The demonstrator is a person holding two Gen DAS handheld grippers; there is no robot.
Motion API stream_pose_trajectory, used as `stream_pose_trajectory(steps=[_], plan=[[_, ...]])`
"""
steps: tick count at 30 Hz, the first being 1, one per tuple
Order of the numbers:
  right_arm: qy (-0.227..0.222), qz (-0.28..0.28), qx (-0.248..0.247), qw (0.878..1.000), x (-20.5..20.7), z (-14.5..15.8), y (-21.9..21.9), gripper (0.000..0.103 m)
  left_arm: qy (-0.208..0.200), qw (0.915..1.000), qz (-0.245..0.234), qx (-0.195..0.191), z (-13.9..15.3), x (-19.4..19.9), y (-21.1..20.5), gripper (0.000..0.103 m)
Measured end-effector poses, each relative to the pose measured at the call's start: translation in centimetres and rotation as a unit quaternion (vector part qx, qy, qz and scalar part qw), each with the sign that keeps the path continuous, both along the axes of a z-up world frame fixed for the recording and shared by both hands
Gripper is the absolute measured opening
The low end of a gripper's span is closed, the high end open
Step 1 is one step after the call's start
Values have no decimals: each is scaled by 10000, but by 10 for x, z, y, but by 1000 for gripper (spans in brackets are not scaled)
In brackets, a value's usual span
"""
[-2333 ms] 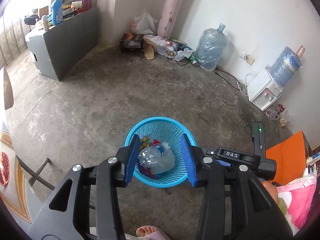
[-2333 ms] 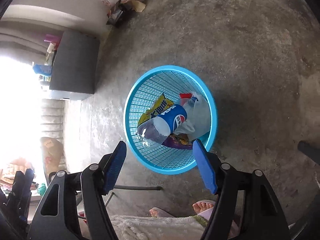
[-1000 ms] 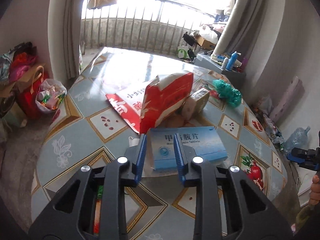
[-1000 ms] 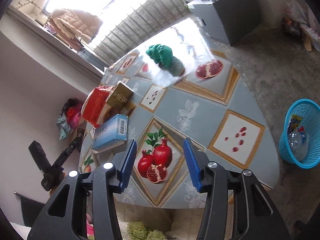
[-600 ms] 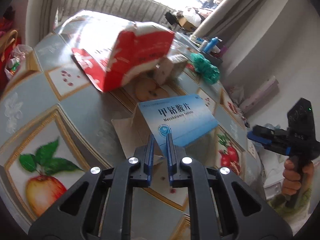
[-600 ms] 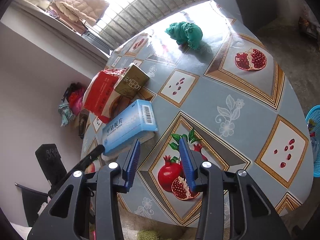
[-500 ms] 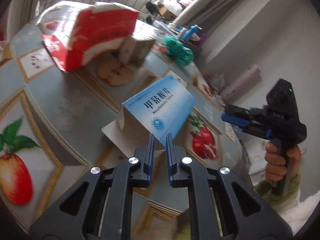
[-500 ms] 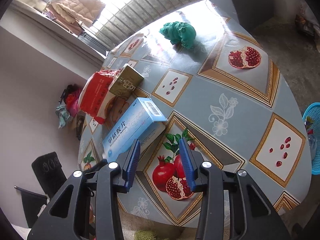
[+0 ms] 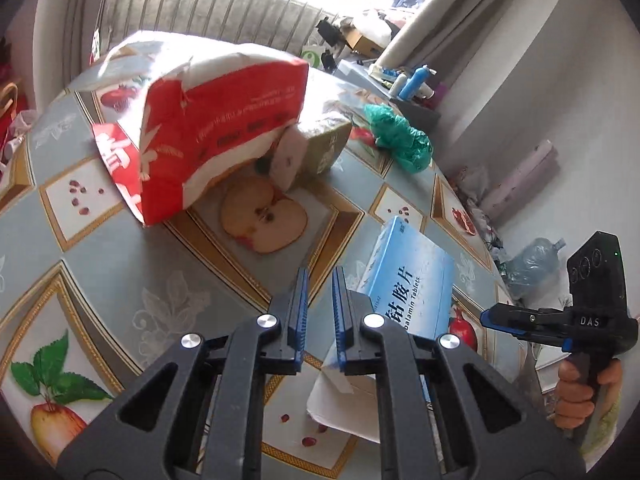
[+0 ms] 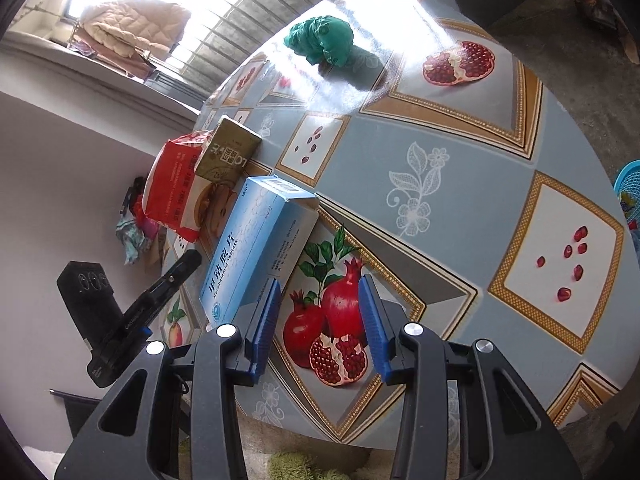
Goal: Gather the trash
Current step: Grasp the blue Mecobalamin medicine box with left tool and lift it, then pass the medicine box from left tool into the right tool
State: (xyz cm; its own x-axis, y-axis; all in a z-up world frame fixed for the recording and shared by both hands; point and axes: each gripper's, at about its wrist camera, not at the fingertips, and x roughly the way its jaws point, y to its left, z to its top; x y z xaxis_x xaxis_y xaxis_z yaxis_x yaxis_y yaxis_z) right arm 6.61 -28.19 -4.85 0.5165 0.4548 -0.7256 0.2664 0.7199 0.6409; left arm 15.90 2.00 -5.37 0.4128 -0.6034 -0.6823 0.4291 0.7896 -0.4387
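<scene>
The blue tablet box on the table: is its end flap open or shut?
Open. In the left wrist view the blue tablet box has a white flap hanging out from its near end.

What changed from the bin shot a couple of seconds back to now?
Both grippers swung from over the blue basket to the table. The left gripper has just been closing to nearly shut; whether it pinches the blue box flap can't be told. The box is tilted up and shifted toward the right gripper, which narrowed slightly, nothing between its jaws. Red bag, olive box and green wad stayed put.
</scene>
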Motion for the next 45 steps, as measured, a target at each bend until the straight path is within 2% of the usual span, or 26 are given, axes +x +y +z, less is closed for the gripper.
stream_pose_trajectory(steps=[6,10,14,16,20,24,28,30,33,35,37,39,41,45], plan=[[18,-11,43,10000,7,-6,-5,40,324,9957,-698,-519,-6,-27,-27,10],[31,-108,39,9999,5,-6,-10,41,309,9930,-991,-564,-7,-42,-47,10],[-2,-162,42,9999,-2,-7,-15,48,275,9935,-949,-571,-4,-43,-47,10],[60,-136,93,9998,-3,-12,-15,48,381,9936,-953,-471,-8,-44,-47,10],[-32,-4,395,9992,1,-17,-12,48,460,9921,-1047,-509,-9,-46,-56,10],[-140,-22,143,9998,17,-14,-16,48,259,9924,-1111,-467,-7,-40,-78,10],[-244,-210,278,9991,34,-16,-36,48,118,9937,-1022,-455,-8,-27,-91,10],[-238,-317,200,9990,37,-14,-44,48,-85,9947,-943,-395,-1,-22,-90,10],[-346,-339,202,9986,33,-11,-51,48,-612,9951,-746,-193,17,-13,-81,10],[-328,-336,193,9987,31,-14,-54,48,-1096,9924,-529,184,31,-3,-78,11],[-337,-338,218,9986,28,-16,-55,48,-1630,9831,-272,789,40,9,-80,17],[-370,-342,277,9983,25,-17,-60,48,-2088,9687,-71,1341,45,21,-84,24],[-397,-360,281,9982,24,-18,-62,48,-2252,9613,-3,1588,46,31,-85,26],[-433,-342,328,9979,24,-18,-61,48,-2053,9622,64,1788,38,53,-87,28]])
